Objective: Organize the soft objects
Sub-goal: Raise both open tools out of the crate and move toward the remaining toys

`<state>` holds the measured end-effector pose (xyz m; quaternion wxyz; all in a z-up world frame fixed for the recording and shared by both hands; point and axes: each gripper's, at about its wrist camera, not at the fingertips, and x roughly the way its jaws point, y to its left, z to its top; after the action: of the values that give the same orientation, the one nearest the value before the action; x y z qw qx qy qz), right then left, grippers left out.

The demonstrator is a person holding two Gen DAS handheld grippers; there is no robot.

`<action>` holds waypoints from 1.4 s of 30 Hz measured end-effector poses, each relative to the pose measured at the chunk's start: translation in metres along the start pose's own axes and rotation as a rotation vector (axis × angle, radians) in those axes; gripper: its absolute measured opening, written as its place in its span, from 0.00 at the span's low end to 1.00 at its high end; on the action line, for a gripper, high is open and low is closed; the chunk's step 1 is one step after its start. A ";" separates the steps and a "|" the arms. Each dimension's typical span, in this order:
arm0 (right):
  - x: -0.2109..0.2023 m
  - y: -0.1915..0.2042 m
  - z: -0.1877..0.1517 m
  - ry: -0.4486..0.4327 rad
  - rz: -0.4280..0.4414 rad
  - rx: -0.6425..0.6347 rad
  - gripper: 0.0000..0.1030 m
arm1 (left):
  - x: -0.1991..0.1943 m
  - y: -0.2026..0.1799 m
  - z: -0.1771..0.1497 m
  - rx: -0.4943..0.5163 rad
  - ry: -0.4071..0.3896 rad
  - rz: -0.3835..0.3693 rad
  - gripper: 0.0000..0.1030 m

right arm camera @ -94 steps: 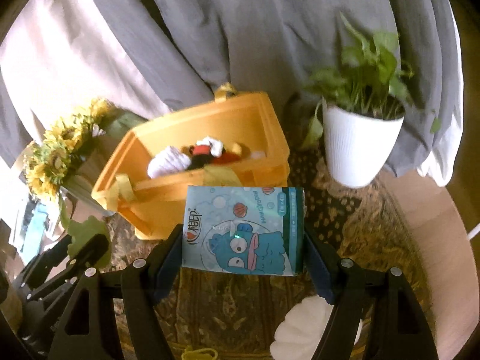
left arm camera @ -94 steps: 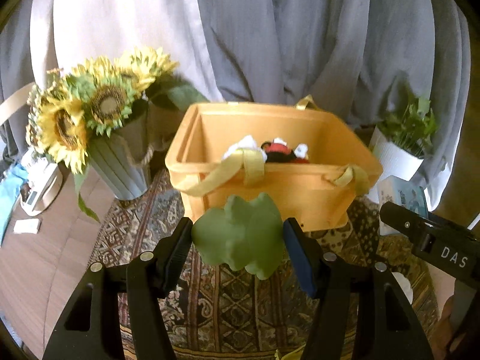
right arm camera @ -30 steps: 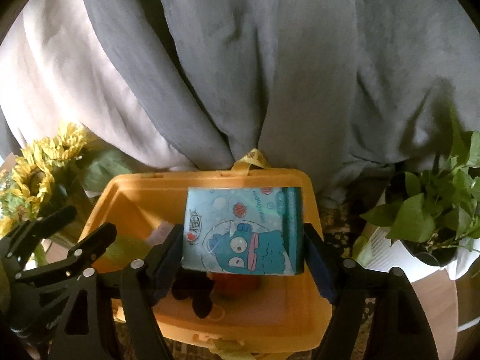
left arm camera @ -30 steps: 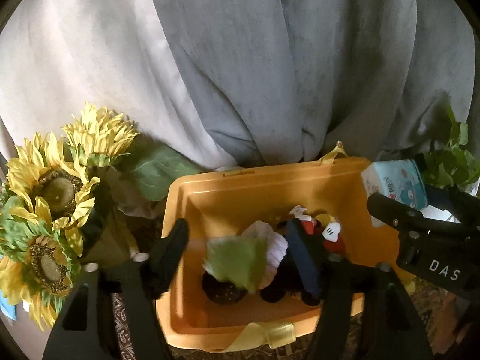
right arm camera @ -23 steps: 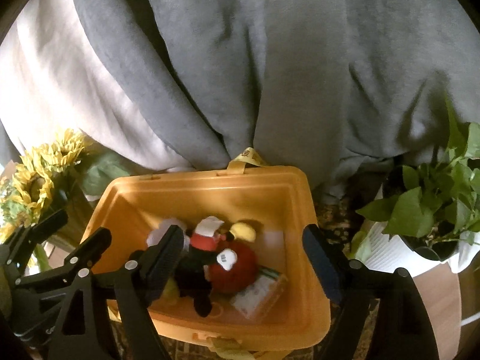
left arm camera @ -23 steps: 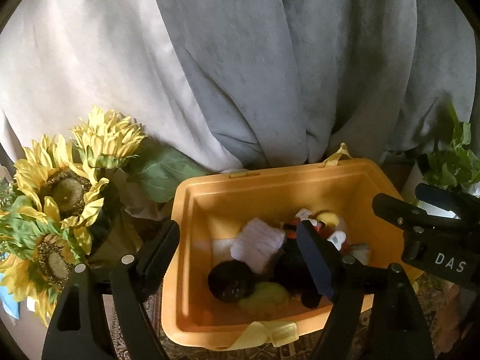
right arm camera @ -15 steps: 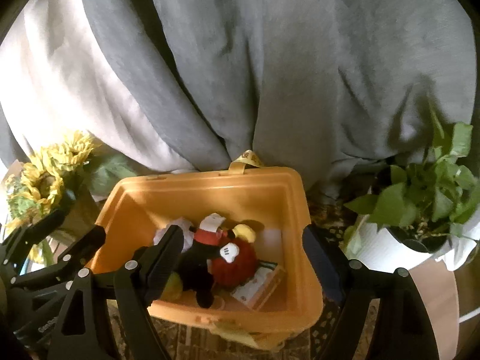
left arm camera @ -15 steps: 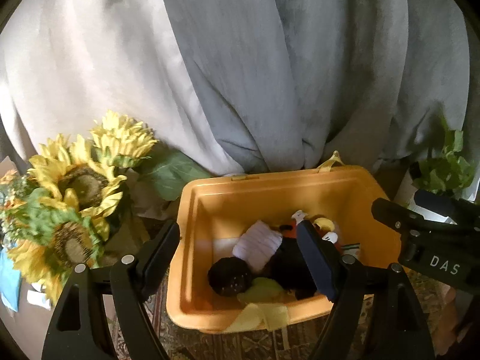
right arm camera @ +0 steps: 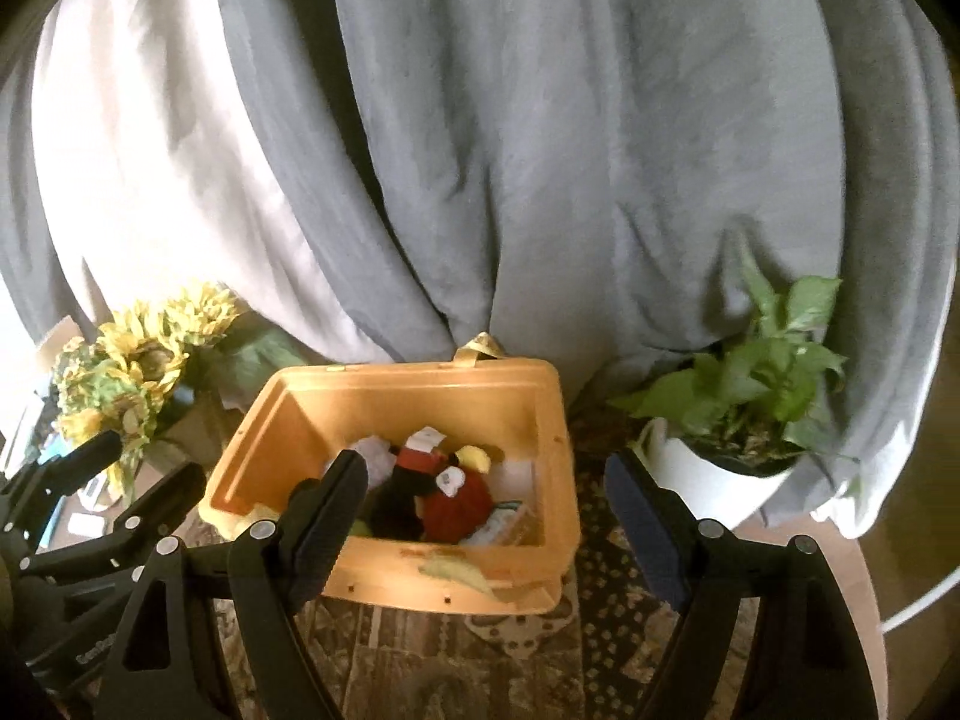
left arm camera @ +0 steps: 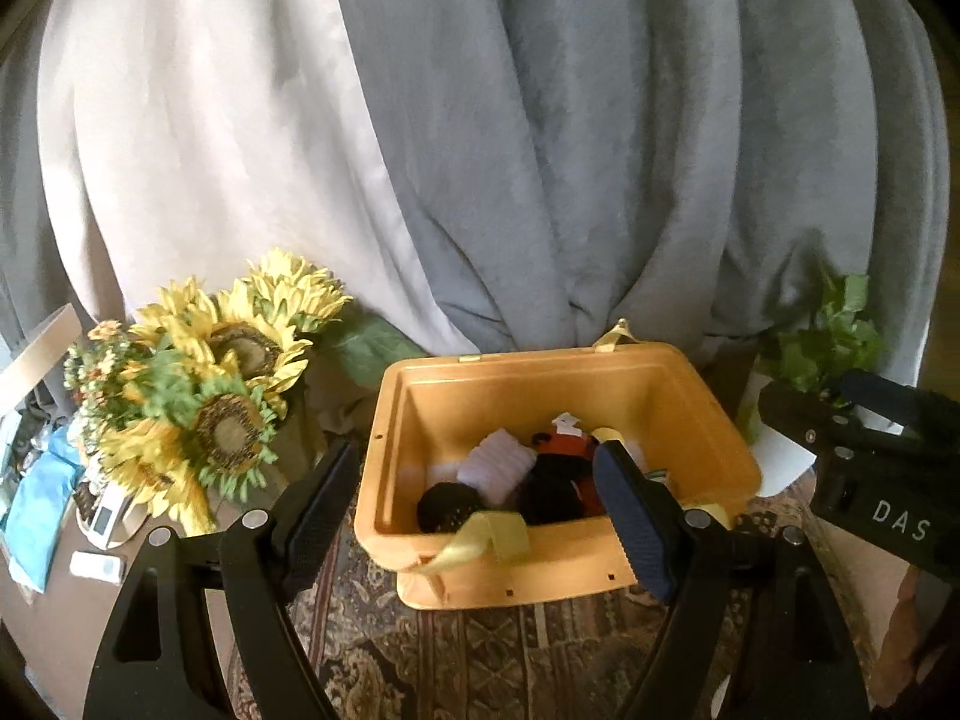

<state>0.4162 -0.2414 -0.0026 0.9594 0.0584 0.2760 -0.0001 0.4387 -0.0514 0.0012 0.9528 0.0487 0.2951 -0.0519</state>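
We see both the left gripper (left arm camera: 477, 510) and the right gripper (right arm camera: 486, 516) wide and empty above the orange bin (right arm camera: 540, 546), where the plush mouse (right arm camera: 444, 495) and other soft objects already lie, so little seems left.

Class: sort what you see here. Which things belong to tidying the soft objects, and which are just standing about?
Job: orange basket, plush toy, white soft item, left tool, right tool.

Standing about: sunflowers, potted plant, grey curtain, patterned cloth.
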 end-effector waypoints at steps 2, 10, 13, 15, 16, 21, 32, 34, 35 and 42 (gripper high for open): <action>-0.011 -0.003 -0.004 -0.005 -0.002 0.005 0.80 | -0.011 -0.002 -0.003 0.002 -0.009 0.003 0.80; -0.047 -0.019 -0.028 -0.012 -0.006 0.045 0.88 | -0.057 -0.016 -0.021 0.024 -0.040 0.007 0.90; -0.057 -0.023 -0.038 -0.011 -0.018 0.049 0.91 | -0.071 -0.021 -0.028 0.032 -0.050 0.016 0.93; -0.062 -0.026 -0.046 -0.008 -0.021 0.055 0.92 | -0.079 -0.024 -0.034 0.034 -0.052 0.021 0.93; -0.064 -0.027 -0.049 -0.007 -0.021 0.055 0.92 | -0.082 -0.026 -0.038 0.035 -0.054 0.022 0.94; -0.076 -0.029 -0.071 -0.005 -0.006 0.035 0.92 | -0.097 -0.028 -0.057 0.021 -0.047 0.017 0.95; -0.088 -0.040 -0.112 0.009 0.024 0.018 0.92 | -0.113 -0.042 -0.107 0.009 -0.022 0.013 0.95; -0.089 -0.042 -0.120 0.011 0.023 0.010 0.92 | -0.114 -0.042 -0.114 0.009 -0.018 0.015 0.95; -0.089 -0.043 -0.123 0.012 0.022 0.005 0.92 | -0.115 -0.044 -0.119 0.007 -0.017 0.017 0.95; -0.086 -0.050 -0.152 0.039 0.021 -0.024 0.92 | -0.109 -0.053 -0.152 -0.016 0.042 0.004 0.95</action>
<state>0.2606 -0.2763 -0.0905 0.9545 0.0497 0.2938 0.0145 0.2579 -0.0776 -0.0647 0.9468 0.0425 0.3156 -0.0466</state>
